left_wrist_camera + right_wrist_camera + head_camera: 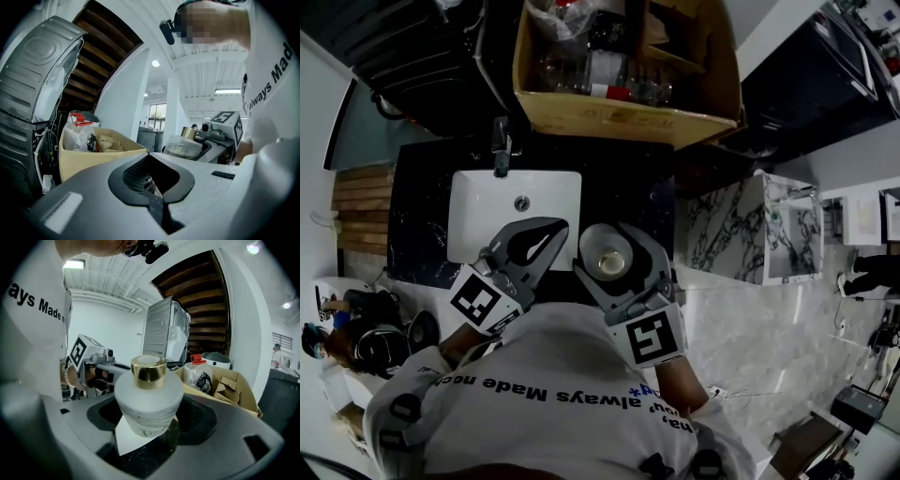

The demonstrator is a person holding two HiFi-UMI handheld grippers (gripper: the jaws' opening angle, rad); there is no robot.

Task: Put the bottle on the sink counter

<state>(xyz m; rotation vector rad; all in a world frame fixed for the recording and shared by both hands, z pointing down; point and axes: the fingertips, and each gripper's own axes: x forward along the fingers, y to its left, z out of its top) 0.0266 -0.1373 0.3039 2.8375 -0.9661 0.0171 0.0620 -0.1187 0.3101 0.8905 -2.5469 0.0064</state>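
A frosted white bottle with a gold cap stands upright between the jaws of my right gripper, which is shut on its body. It hangs over the black speckled sink counter, just right of the white sink. The right gripper view shows the bottle centred in the right gripper, with counter and sink edge below; whether it touches the counter I cannot tell. My left gripper is shut and empty over the sink's front rim. The left gripper view shows the left gripper and the bottle beside it.
A black faucet stands behind the sink. An open cardboard box of bottles and packaging sits beyond the counter. A marble-patterned cabinet is to the right. A metal appliance rises behind the box.
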